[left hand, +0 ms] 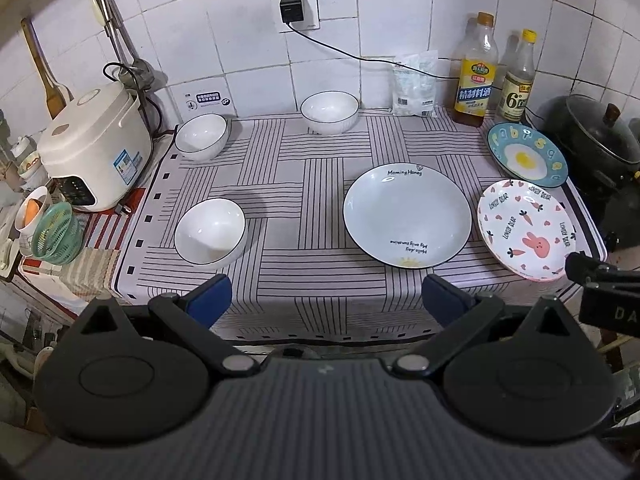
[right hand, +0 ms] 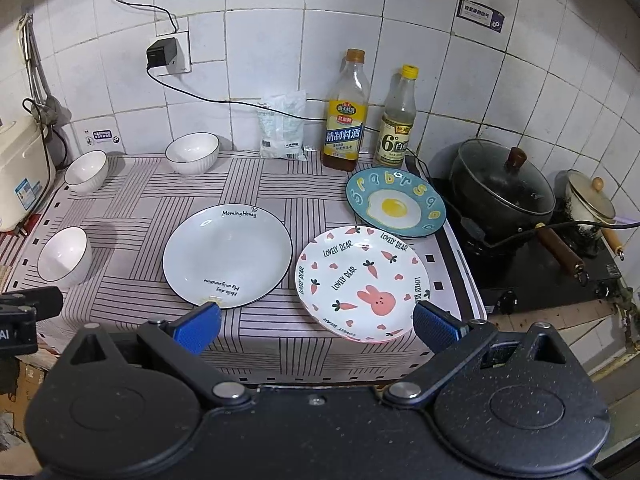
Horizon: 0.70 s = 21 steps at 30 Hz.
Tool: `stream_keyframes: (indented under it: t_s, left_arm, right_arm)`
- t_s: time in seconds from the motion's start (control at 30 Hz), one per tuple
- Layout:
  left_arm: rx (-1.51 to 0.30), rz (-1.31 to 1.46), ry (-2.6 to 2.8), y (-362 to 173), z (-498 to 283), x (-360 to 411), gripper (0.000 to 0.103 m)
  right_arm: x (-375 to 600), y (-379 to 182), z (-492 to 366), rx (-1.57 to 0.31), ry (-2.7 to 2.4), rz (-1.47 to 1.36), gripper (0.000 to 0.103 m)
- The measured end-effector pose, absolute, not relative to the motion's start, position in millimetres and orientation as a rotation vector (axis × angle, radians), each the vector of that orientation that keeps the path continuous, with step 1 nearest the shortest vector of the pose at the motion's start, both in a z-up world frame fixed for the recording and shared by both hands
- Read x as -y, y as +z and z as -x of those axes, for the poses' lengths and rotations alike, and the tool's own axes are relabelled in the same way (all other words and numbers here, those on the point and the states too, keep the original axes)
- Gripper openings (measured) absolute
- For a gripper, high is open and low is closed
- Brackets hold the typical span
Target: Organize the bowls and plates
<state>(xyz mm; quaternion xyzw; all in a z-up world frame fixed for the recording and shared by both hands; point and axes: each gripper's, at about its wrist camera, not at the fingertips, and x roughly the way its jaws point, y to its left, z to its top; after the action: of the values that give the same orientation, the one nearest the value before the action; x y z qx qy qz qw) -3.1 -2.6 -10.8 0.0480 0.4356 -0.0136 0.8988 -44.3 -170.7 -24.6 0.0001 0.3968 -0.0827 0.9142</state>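
Nothing is stacked yet. Your left claw (left hand: 326,300) and right claw (right hand: 316,326) hang wide and empty; three bowls (left hand: 210,230) and three plates (right hand: 362,282) lie ahead, separate, on the surface (left hand: 304,184).

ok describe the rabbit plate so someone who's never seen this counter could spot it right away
Start at the striped cloth covering the counter, then go to its right end by the black stove. Two patterned plates sit there; take the nearer one, the rabbit plate, in front of the blue fried-egg plate. It alone is white with a pink rabbit, carrots, hearts and "LOVELY BEAR" lettering.
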Motion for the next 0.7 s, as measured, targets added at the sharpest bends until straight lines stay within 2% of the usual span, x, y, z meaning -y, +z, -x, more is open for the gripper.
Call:
stream_keyframes:
  t_s: [0.47,0.7]
  left_arm:
    - [-0.921,-0.080,-0.039,-10.4,-6.1,2.9,0.103]
    - [-0.870,-0.041,-0.092,-11.0,-22.8,-4.3,0.103]
  right_arm:
    - [171.8,-25.4,42.4,-0.816,-0.164,-0.008,0.103]
    - [176.4,-23.3,44.2,-0.759,-0.078,-0.063,0.103]
